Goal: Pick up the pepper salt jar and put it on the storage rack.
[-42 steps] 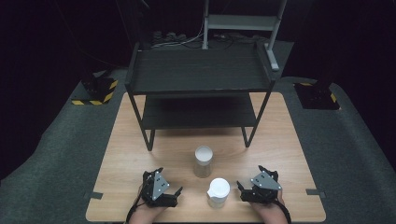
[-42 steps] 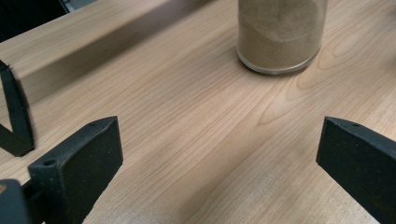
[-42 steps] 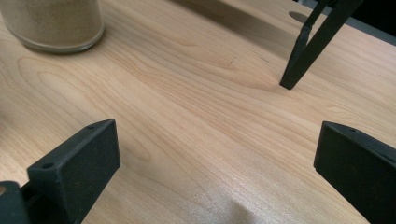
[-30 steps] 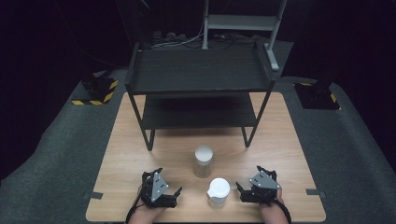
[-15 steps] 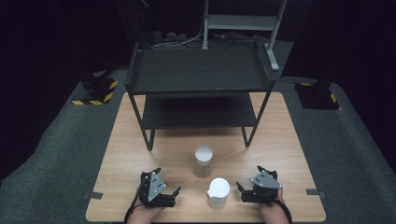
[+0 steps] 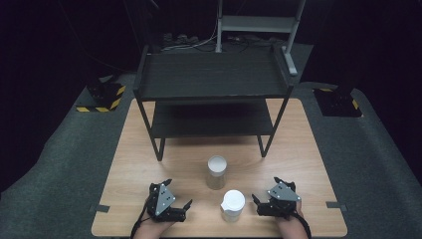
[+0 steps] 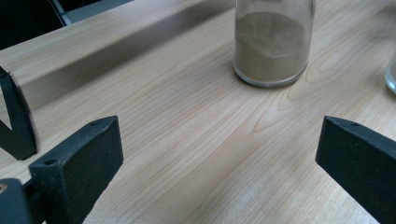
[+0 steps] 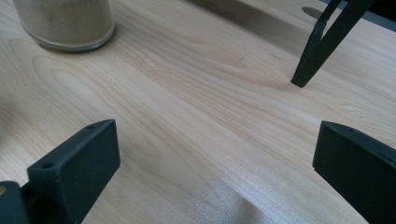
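Fingers: our left gripper and right gripper both rest low at the near edge of the table, jaws spread wide apart and grasping nothing.
Finger material: matte black blocks, square-cut, each with a small round hole near the tip; a grey three-cornered plate tops each gripper.
Near jar: a clear jar with a white lid stands between our two grippers, just beside the right one's fingers and untouched; its contents cannot be made out.
Far jar: a second clear round jar, also white-capped, stands ahead of the fingers, beyond the near jar; in the left gripper view it is ahead and to the right of centre, filled most of the way with fine tan powder heaped unevenly against the glass.
Labels: no writing can be read on either jar.
Surface: pale wooden table with flowing grain, smooth and faintly glossy.
Shelf: a black two-tier rack stands well beyond the fingers at the far half of the table; one slim angled leg meets the wood ahead of the right gripper.
Room: dark grey carpet-like floor round the table, yellow-and-black striped blocks at either side, blackness behind.
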A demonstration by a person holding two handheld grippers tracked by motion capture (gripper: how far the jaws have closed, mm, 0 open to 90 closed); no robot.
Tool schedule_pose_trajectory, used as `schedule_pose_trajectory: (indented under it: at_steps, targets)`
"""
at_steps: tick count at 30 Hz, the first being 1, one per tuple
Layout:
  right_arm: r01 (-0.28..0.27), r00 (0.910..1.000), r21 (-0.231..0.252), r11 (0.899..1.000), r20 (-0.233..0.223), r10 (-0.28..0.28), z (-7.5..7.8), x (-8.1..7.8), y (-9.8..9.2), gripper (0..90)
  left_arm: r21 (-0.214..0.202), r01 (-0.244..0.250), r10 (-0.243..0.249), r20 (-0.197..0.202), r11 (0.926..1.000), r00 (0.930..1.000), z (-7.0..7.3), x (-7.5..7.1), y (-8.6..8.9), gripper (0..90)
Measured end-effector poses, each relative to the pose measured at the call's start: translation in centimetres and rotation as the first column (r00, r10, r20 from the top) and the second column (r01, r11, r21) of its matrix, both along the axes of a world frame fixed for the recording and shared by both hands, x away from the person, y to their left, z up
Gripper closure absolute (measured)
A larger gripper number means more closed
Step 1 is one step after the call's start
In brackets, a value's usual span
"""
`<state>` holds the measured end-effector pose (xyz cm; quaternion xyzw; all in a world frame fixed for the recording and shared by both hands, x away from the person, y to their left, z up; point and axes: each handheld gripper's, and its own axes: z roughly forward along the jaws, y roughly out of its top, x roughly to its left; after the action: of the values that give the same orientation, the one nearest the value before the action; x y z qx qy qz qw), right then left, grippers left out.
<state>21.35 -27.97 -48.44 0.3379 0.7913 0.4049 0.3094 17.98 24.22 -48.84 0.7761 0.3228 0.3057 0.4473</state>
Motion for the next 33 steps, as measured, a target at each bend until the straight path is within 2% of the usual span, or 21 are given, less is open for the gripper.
schedule_pose_trajectory:
  at_steps: [9, 16, 26, 33]
  targets:
    - [-0.002, 1.0000, -0.001, 1.000, 0.000, 0.002, 0.0, 0.0, 0.0, 0.0, -0.058, -0.004, 0.006, 0.035, 0.9983, 0.9994, 0.7, -0.8, 0.0, 0.6]
    - [-0.003, 1.0000, 0.003, 1.000, -0.002, 0.003, 0.0, 0.0, -0.1, 0.0, -0.080, 0.031, -0.028, 0.041, 0.9963, 0.9988, 1.3, -0.8, -0.4, 0.6]
    - [-0.003, 1.0000, 0.007, 1.000, -0.003, 0.003, 0.0, 0.0, -0.1, 0.0, -0.131, 0.065, -0.061, 0.037, 0.9892, 0.9975, 2.1, 0.0, -0.9, 0.6]
    - [-0.003, 1.0000, 0.011, 1.000, -0.001, 0.003, 0.0, 0.0, -0.2, 0.0, -0.150, 0.082, -0.075, 0.046, 0.9853, 0.9961, 2.5, 0.8, -1.4, 0.5]
